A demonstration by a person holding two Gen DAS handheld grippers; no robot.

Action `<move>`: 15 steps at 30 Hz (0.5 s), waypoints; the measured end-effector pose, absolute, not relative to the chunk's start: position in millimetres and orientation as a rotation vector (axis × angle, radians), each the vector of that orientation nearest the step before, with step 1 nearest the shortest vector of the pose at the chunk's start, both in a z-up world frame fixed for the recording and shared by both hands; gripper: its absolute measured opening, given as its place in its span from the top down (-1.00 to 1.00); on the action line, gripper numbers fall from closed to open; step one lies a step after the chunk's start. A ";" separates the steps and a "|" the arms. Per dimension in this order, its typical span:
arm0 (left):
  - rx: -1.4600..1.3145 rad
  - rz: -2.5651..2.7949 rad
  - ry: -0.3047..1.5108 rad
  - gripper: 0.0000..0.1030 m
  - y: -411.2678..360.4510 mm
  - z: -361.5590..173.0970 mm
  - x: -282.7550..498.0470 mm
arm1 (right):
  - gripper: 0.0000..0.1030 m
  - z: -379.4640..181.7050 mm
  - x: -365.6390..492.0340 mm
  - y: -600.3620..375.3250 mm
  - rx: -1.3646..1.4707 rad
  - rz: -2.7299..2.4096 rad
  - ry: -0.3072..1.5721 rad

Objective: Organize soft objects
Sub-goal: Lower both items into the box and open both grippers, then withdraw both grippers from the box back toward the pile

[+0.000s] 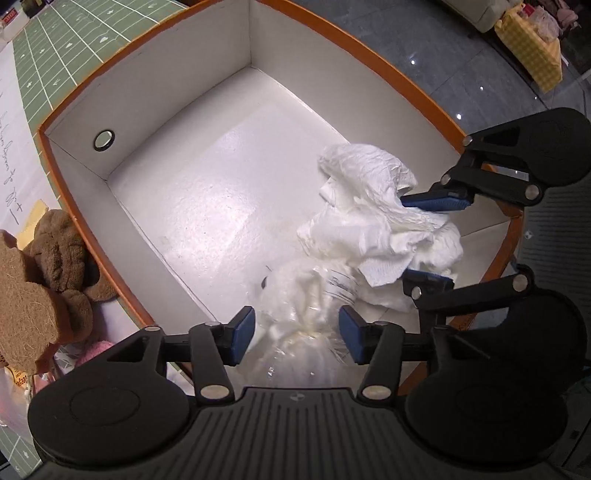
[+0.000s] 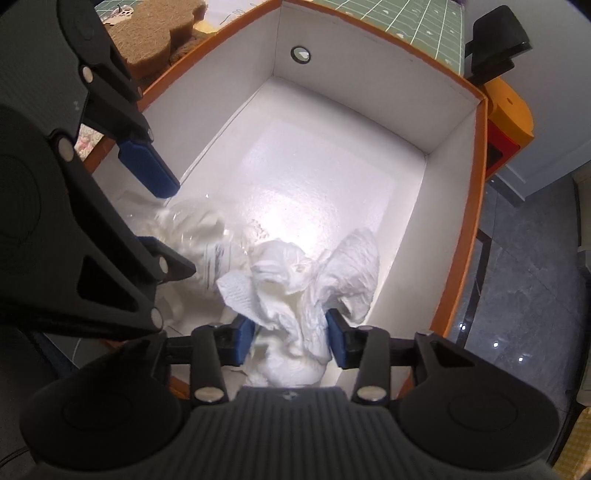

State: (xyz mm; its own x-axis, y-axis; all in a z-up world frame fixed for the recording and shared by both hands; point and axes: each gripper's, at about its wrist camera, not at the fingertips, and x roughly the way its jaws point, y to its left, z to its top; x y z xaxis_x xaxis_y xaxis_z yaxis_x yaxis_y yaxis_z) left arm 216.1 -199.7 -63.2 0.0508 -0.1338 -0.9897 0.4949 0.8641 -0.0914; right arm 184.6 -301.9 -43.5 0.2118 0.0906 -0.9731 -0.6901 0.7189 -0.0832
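Note:
An orange box with white inner walls (image 1: 184, 74) (image 2: 351, 66) fills both views. A clear plastic bag of white stuffing (image 1: 295, 295) (image 2: 195, 225) lies on the box floor. My left gripper (image 1: 297, 338) (image 2: 159, 214) points down over it, open, with the bag's top loose between its blue pads. Beside the bag sits a crumpled white paper towel (image 1: 369, 206) (image 2: 295, 280). My right gripper (image 2: 291, 341) (image 1: 430, 240) straddles the towel, open, its pads close to the folds on either side. The rest of the box floor is bare.
Outside the box's left wall lie a brown plush toy (image 1: 55, 251), a brown fibre pad (image 1: 22, 288) (image 2: 147, 40) and something pink (image 1: 96, 350). A green grid mat (image 1: 62, 40) (image 2: 406, 18) covers the table. An orange and red object (image 2: 513, 110) stands beyond the right wall.

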 end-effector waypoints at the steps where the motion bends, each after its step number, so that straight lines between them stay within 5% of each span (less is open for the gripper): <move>1: 0.298 -0.490 1.442 -0.30 -200.1 -56.9 215.0 | 0.01 -40.7 184.5 -300.7 -0.587 0.576 1.246; 8: 0.240 -0.534 1.370 -0.30 -179.3 -27.6 207.8 | -0.40 -12.6 169.6 -293.5 -0.642 0.514 1.184; 15: 0.204 -0.586 1.170 -0.30 -142.8 13.7 176.4 | -0.44 24.8 147.1 -275.6 -0.651 0.466 1.046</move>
State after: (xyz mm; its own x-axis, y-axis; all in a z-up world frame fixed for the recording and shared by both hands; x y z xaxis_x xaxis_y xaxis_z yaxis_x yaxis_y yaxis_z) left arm 176.4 -142.8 13.7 0.2618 -0.3260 -0.9084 0.5317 0.8342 -0.1461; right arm 147.1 -275.6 24.8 0.4336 0.0487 -0.8998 -0.6364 0.7235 -0.2675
